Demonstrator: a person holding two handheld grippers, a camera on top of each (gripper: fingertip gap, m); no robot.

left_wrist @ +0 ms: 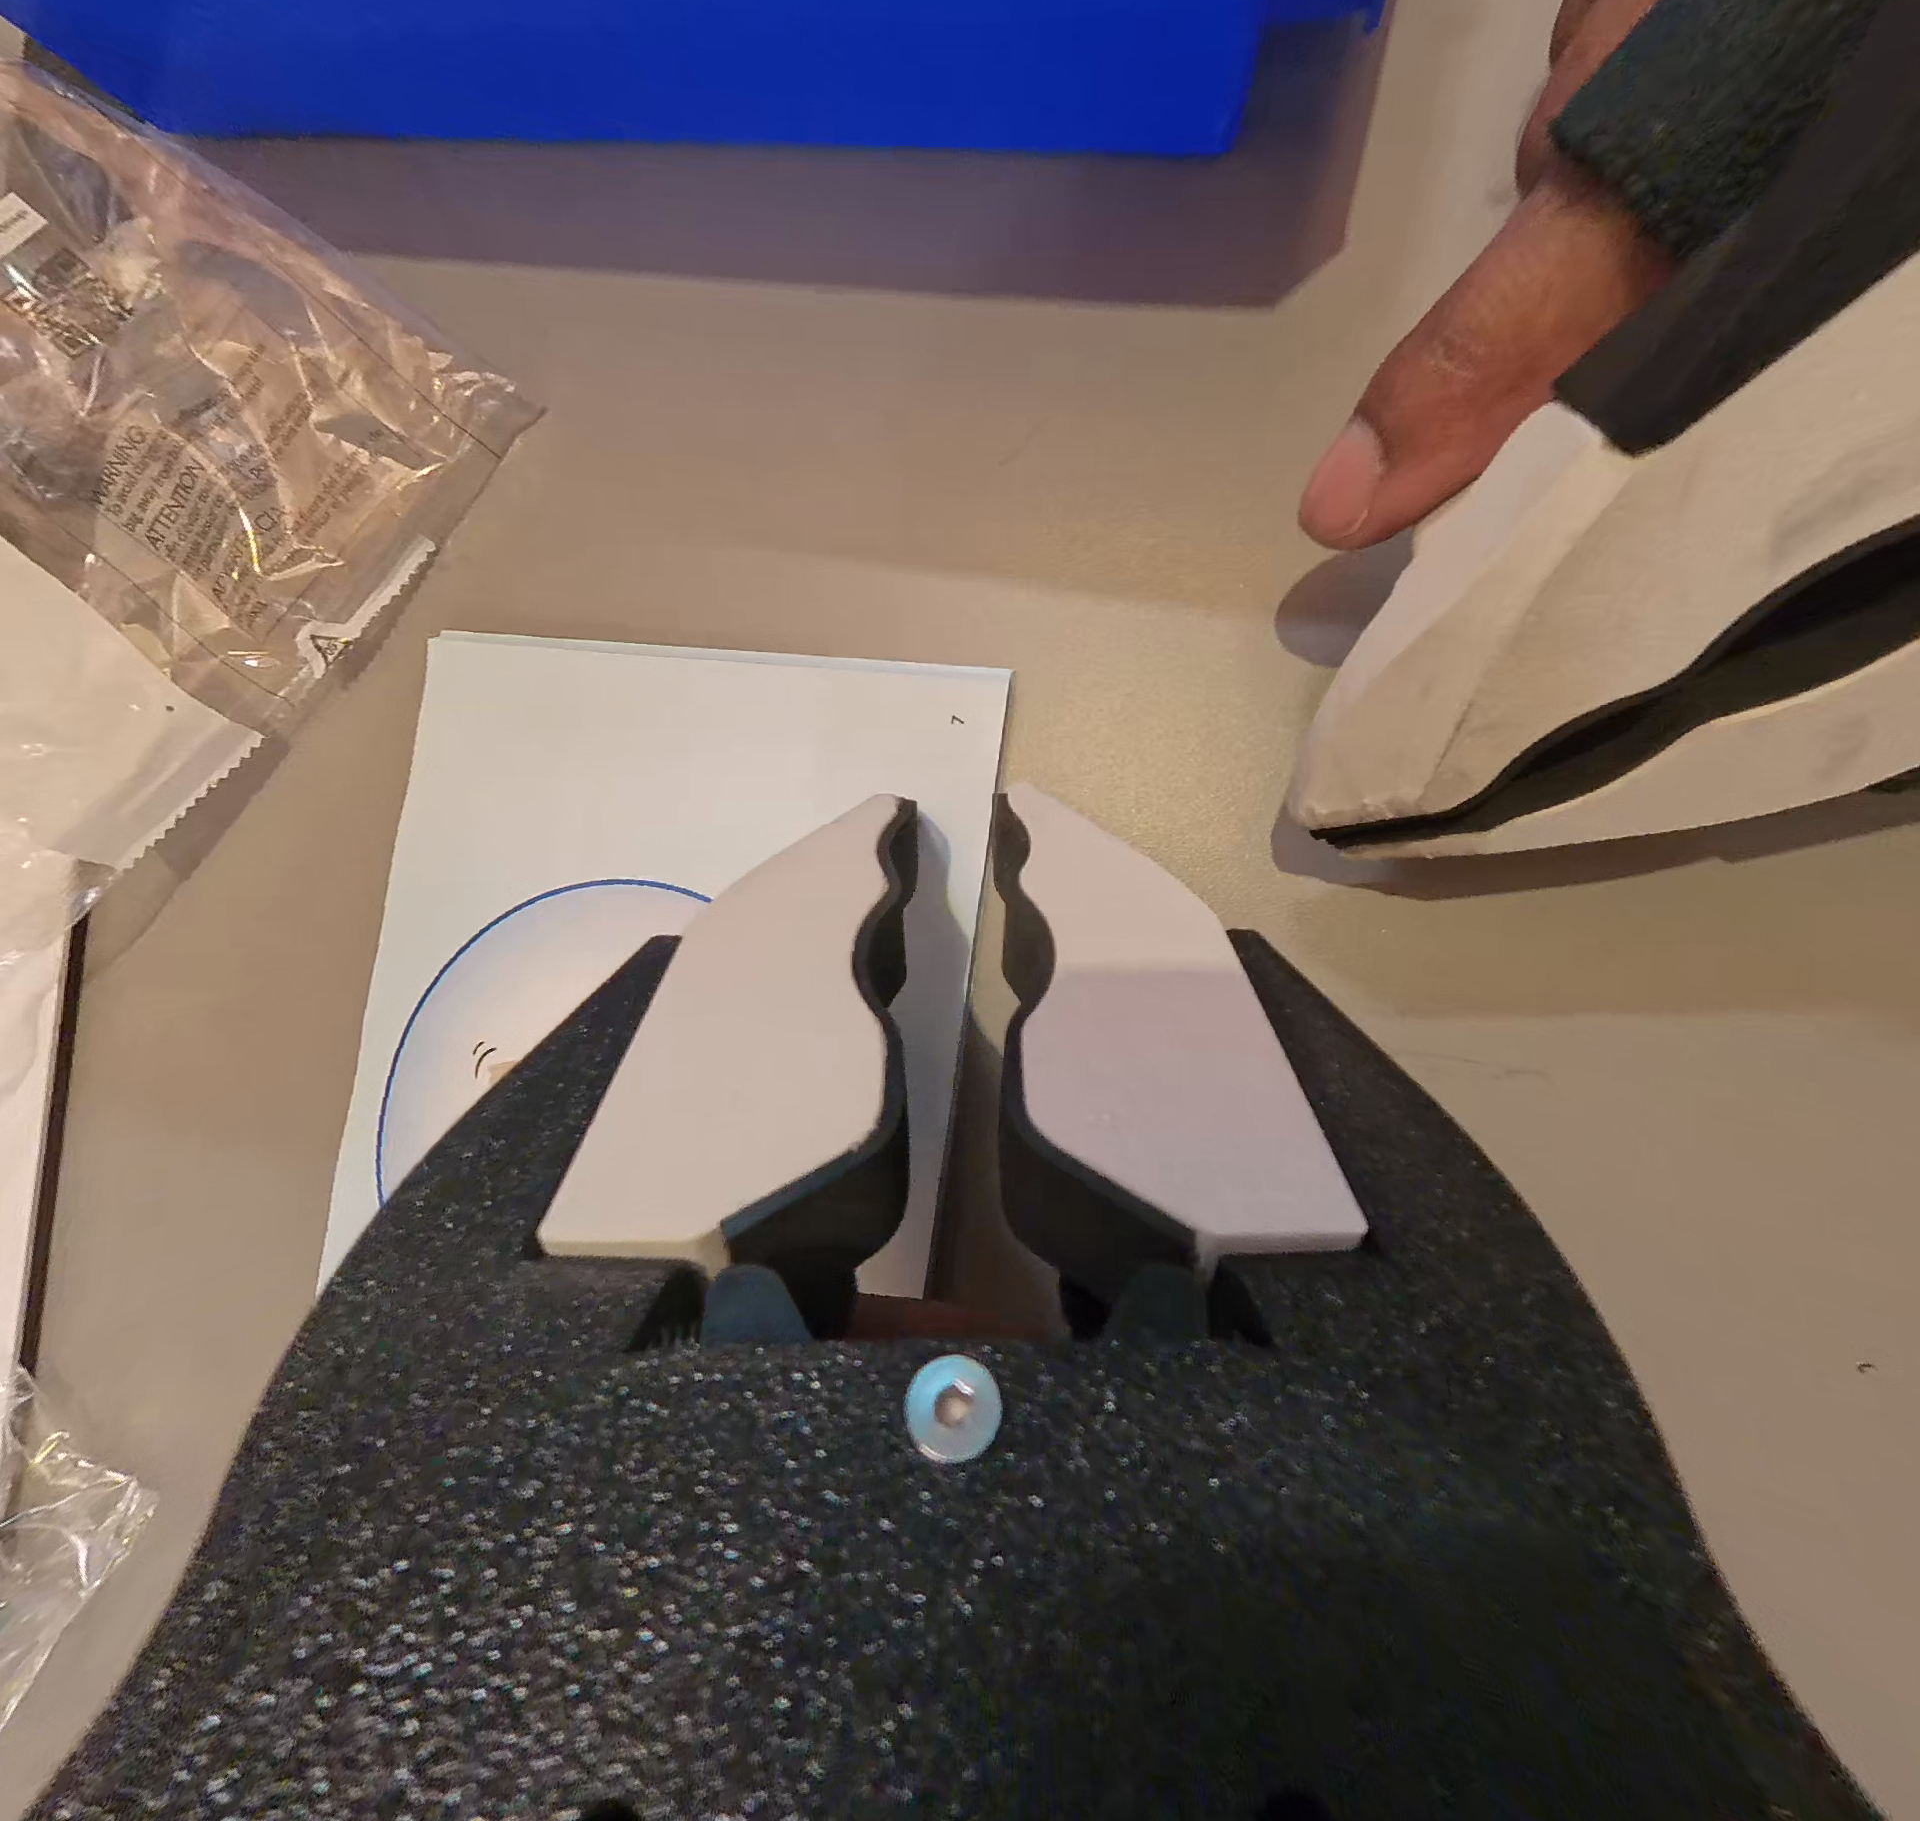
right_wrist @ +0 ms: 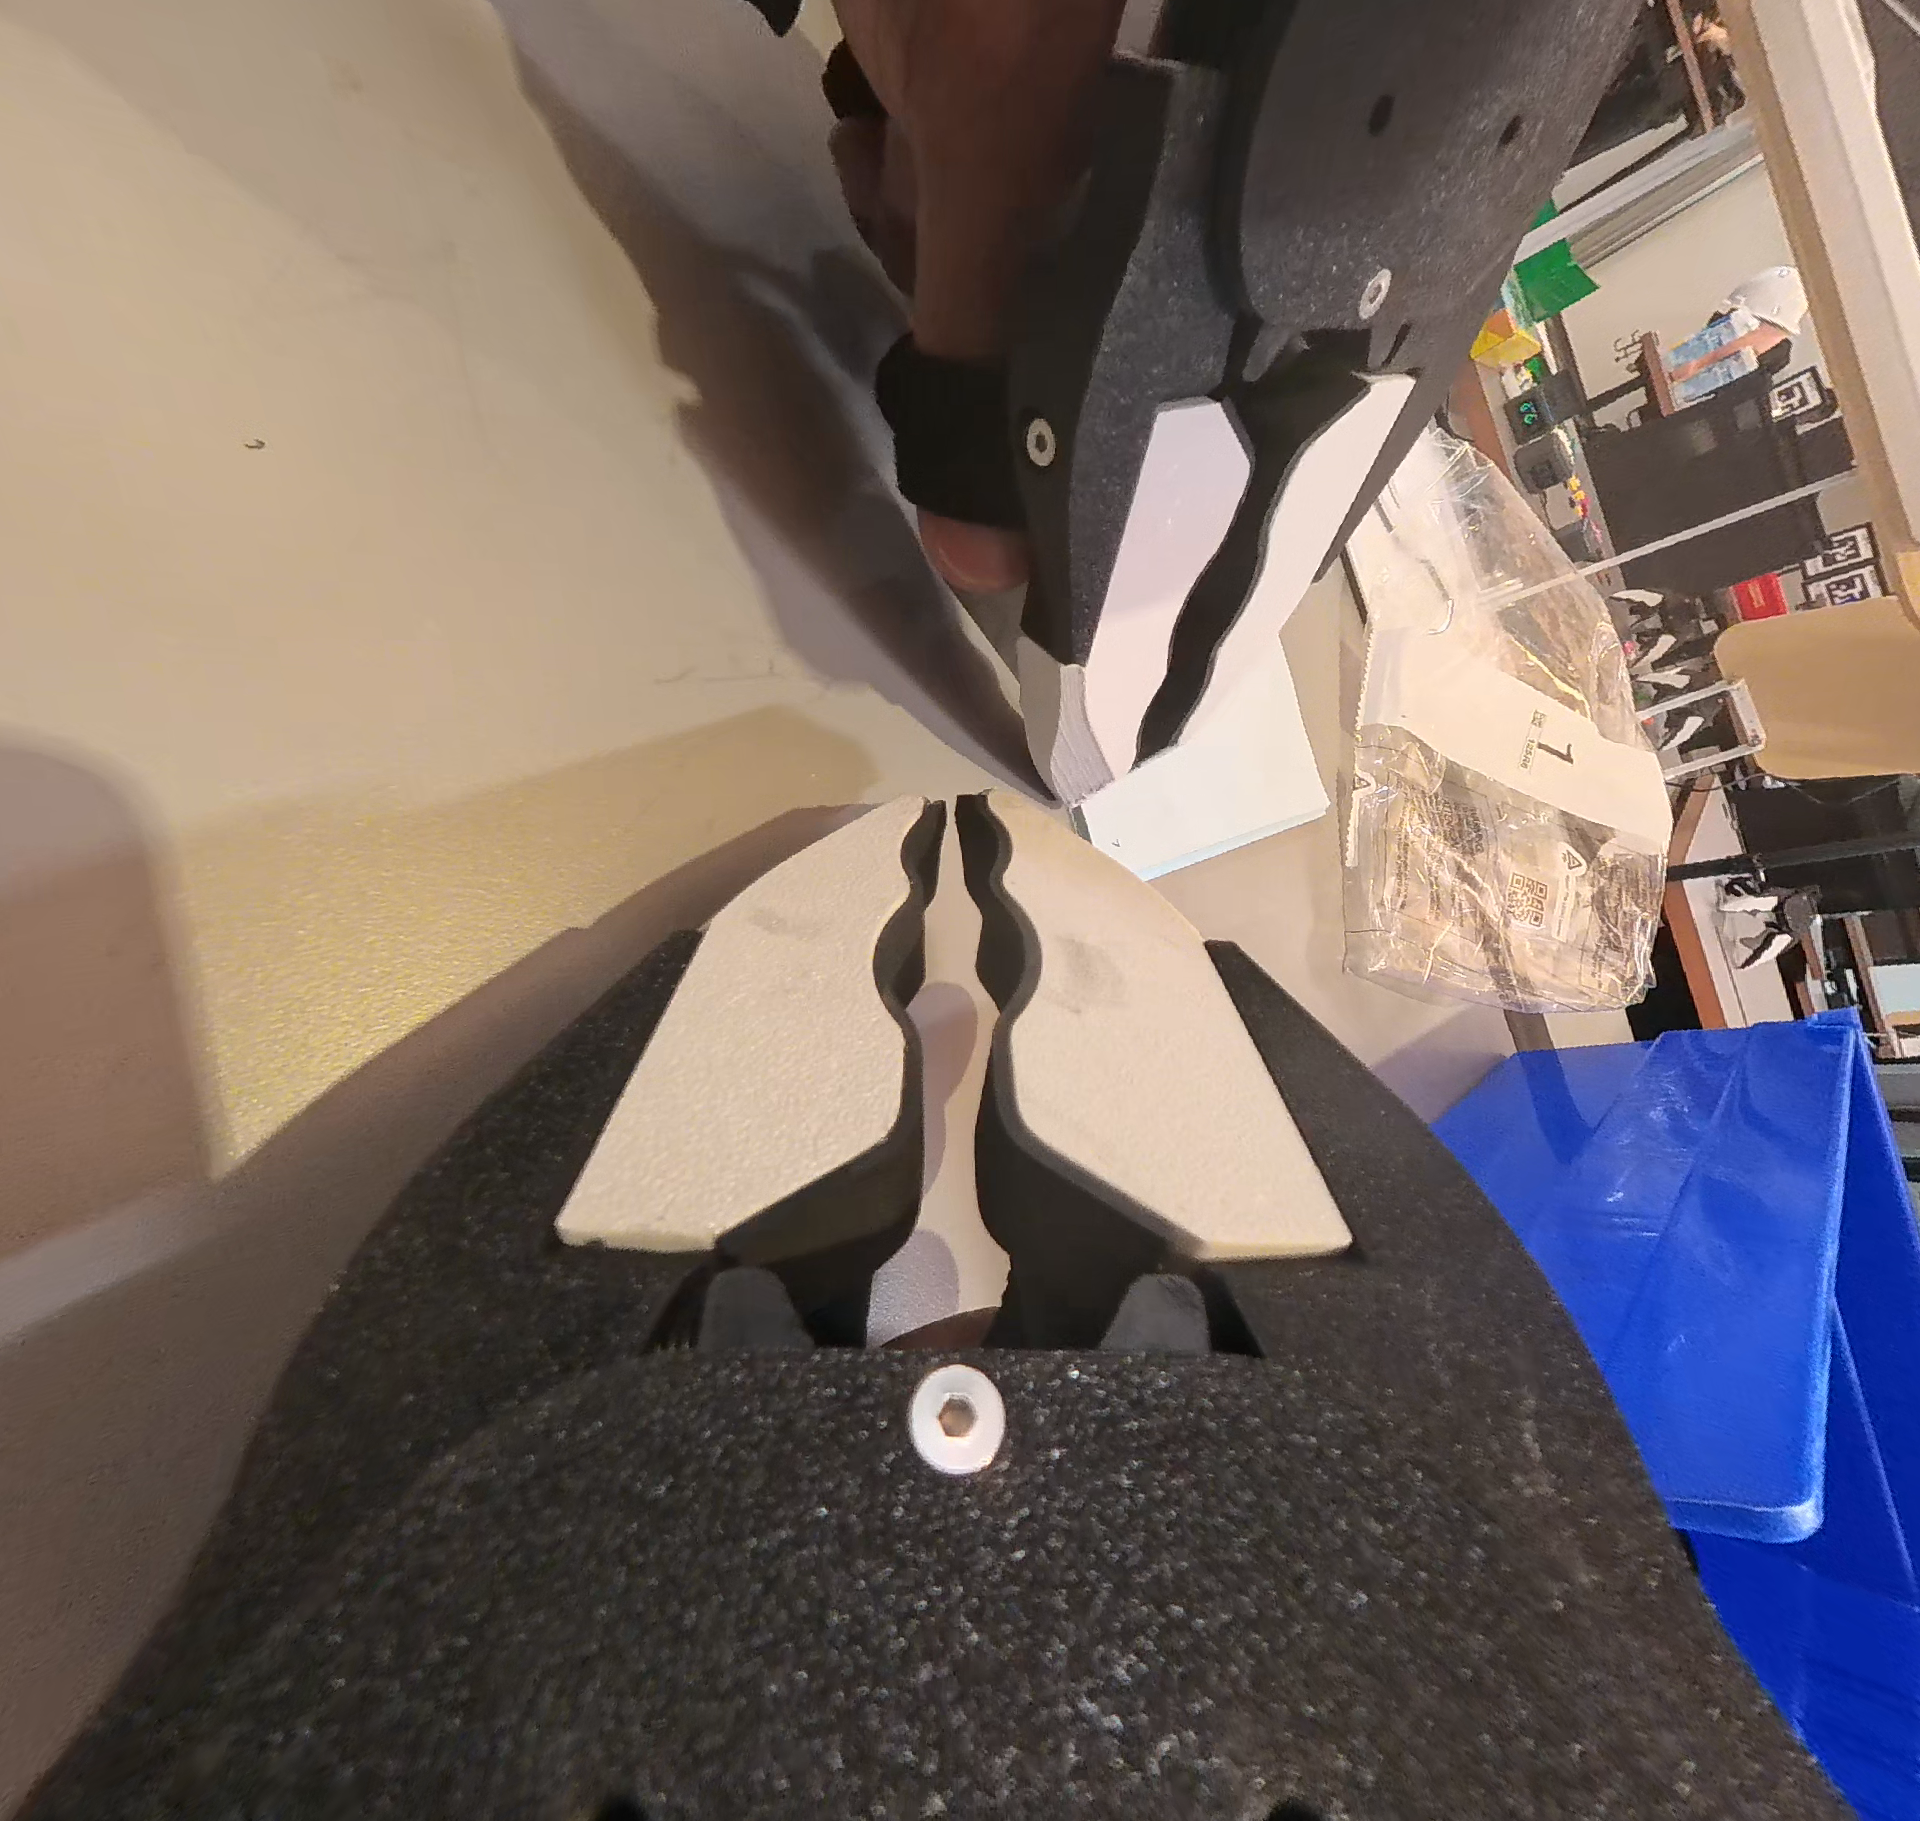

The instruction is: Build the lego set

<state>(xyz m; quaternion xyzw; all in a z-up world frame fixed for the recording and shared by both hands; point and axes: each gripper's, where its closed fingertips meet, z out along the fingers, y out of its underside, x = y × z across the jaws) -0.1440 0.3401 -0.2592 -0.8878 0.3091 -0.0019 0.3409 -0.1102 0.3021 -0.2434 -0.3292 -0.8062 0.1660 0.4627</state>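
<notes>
A white booklet (left_wrist: 665, 795) with a thin blue circle outline lies on the beige table (left_wrist: 1143, 545), beside a clear crinkled plastic bag (left_wrist: 208, 400) printed in black. Behind them stands a bright blue bin (left_wrist: 675, 15). Both grippers have speckled black bodies and pale grey-white fingers (left_wrist: 769, 1023) lined with black wavy pads.

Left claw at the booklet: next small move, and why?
Probably close the left claw a little further on the white booklet. The booklet's right edge runs between the pads, and a gap shows on each side, so nothing is gripped. The right claw sits closed beside it on the table. Whether the edge is lifted off the table is unclear.
</notes>
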